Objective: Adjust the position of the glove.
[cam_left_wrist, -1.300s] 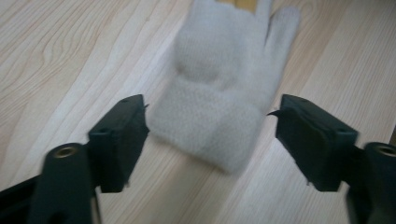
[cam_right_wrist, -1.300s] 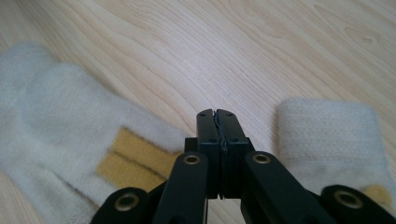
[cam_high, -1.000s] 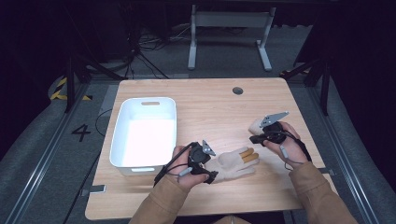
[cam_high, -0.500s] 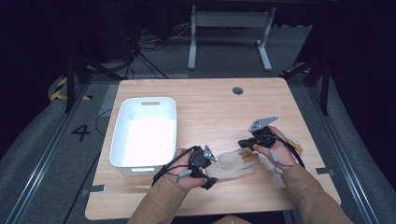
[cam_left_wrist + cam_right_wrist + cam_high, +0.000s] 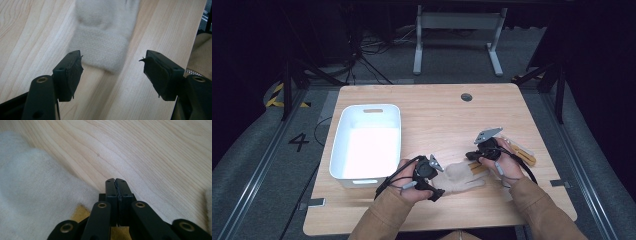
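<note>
Glove (image 5: 460, 176), pale and knitted, lies flat on the near part of the wooden table (image 5: 432, 107), between the two hands, its cuff toward the left gripper (image 5: 435, 186) and its fingers toward the right gripper (image 5: 469, 156). In the left gripper view the jaws stand apart on either side of the ribbed cuff (image 5: 101, 47); they have just been closing a little, but the pads do not press on the fabric yet and the cuff lies slightly ahead of them, so nothing is gripped on that side. The right gripper (image 5: 116, 181) has its jaws pressed together with nothing visible between them, its tip low over the bare wood just beside the glove's pale fabric (image 5: 37, 192), with a patch of yellow-brown material close under it. A second glove-like piece (image 5: 517, 152) with a tan edge lies to the right of the right hand, on the table. The white bin (image 5: 368, 142) sits at the left, empty as far as can be seen. By my reading the work is at an early stage: the glove is being approached, not held or lifted; grasping it and carrying it, probably to the bin, remains.
</note>
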Available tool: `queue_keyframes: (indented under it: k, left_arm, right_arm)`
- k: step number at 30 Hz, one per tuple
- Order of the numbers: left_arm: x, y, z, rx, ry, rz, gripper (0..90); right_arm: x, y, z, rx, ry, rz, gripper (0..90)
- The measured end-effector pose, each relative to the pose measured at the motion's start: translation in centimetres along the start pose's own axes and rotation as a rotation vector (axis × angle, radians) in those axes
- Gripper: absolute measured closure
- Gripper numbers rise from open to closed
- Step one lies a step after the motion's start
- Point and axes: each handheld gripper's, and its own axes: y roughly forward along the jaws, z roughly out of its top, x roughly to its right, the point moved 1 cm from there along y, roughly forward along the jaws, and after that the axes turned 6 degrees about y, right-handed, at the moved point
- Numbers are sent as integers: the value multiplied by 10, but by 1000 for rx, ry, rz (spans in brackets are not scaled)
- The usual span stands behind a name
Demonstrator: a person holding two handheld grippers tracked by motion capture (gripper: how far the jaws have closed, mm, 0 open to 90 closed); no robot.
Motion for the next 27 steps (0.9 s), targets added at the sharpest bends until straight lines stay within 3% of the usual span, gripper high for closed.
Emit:
queue_keyframes:
  k: [7,12,20,27]
  left_arm:
    - [-7,-1,-1,40,-30,25,325]
    - [-9,-1,1,51,-49,20,340]
    - [-15,-6,7,133,-78,49,335]
    - [-19,-8,9,152,-106,56,339]
  right_arm:
    - [2,-4,-4,-32,8,10,900]
    - [4,-9,-8,-50,16,21,900]
    - [1,-17,-15,-80,8,32,900]
    - [-2,-22,-18,-116,8,49,900]
